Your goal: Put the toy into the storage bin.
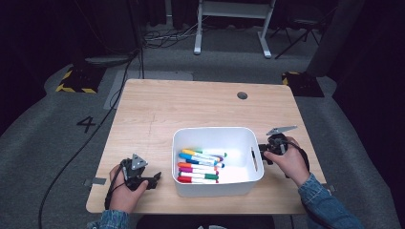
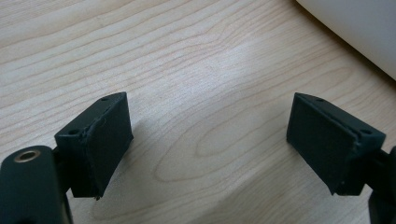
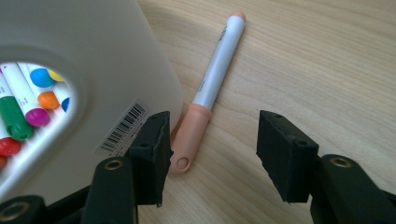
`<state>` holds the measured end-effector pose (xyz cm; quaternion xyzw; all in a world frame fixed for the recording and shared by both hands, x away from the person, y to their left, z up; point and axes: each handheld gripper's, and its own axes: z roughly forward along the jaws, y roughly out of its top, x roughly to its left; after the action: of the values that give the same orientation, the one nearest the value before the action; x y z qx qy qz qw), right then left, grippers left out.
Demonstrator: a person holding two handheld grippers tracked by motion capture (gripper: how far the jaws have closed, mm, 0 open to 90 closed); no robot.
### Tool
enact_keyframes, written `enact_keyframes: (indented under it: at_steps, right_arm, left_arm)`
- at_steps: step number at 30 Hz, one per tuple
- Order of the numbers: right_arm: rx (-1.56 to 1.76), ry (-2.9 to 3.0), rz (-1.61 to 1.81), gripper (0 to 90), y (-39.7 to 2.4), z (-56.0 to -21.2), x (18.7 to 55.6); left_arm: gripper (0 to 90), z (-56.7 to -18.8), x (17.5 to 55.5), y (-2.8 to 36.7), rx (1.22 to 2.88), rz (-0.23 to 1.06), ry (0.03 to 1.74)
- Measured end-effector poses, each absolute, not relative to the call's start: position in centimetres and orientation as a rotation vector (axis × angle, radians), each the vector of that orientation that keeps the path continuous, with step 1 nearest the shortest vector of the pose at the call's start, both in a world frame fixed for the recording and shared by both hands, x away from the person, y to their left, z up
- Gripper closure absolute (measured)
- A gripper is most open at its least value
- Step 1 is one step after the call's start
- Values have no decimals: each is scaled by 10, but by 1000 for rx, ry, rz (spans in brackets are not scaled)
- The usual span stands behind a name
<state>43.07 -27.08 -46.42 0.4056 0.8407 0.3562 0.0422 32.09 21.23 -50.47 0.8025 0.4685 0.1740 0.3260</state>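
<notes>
A: Nearest the lens, the right gripper [image 3: 210, 154] has its jaws spread wide. Is anything in them?

B: Nothing is clamped. A peach marker [image 3: 210, 88] lies on the surface [image 3: 303, 56], its capped end reaching in between the jaws, close to the left-hand one; I can't tell if they touch.

A: Which way does it run?

B: Flat, long axis leading away from the gripper, cap end nearest it, the small peach tip farthest. It lies just beside the white bin [image 3: 93, 51], which holds coloured markers [image 1: 200, 165].

A: And the other hand?

B: The left gripper [image 2: 210, 140] is wide open and empty, low over bare wood, left of the bin.
</notes>
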Motion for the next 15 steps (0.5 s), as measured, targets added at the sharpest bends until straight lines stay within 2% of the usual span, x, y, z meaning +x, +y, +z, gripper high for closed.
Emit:
enact_keyframes:
  at_steps: [15]
  right_arm:
    - [1227, 2608, 1022, 481, -259, -478, 430]
  left_arm:
    - [143, -505, 321, 212, 2102, 456, 1228]
